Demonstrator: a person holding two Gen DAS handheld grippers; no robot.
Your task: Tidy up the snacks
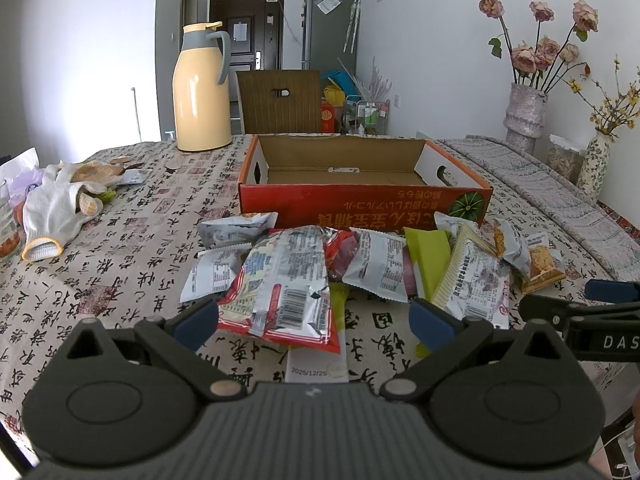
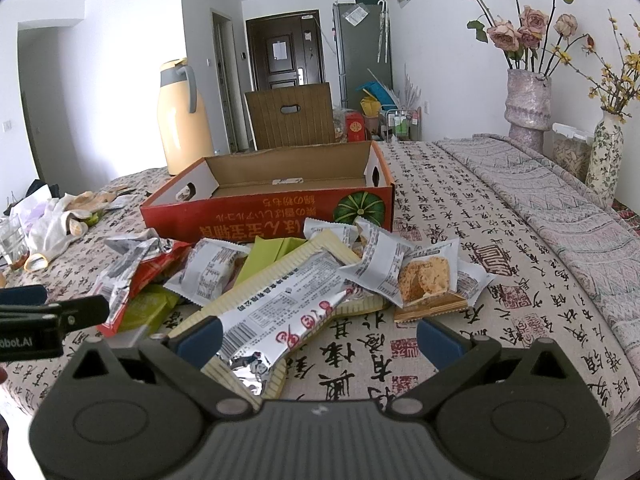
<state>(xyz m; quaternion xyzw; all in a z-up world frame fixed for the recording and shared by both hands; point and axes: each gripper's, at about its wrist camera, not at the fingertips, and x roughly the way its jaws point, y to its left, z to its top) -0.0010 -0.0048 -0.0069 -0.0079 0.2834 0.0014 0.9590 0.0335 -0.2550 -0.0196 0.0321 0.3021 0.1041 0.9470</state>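
A pile of snack packets lies on the table in front of an empty red cardboard box (image 1: pixel 360 200), also in the right wrist view (image 2: pixel 264 212). My left gripper (image 1: pixel 316 320) is open, its fingers on either side of a red and silver packet (image 1: pixel 280 292) at the near edge of the pile. My right gripper (image 2: pixel 320 338) is open around the end of a long cream and silver packet (image 2: pixel 288 300). A rice cracker packet (image 2: pixel 428 276) lies at the right of the pile. The right gripper shows at the right edge of the left wrist view (image 1: pixel 600 312).
A yellow thermos jug (image 1: pixel 200 92) stands behind the box to the left. White gloves (image 1: pixel 60 204) lie at the far left. Vases of flowers (image 1: pixel 524 116) and a jar (image 2: pixel 568 152) stand at the far right. A folded grey cloth (image 2: pixel 560 208) runs along the right side.
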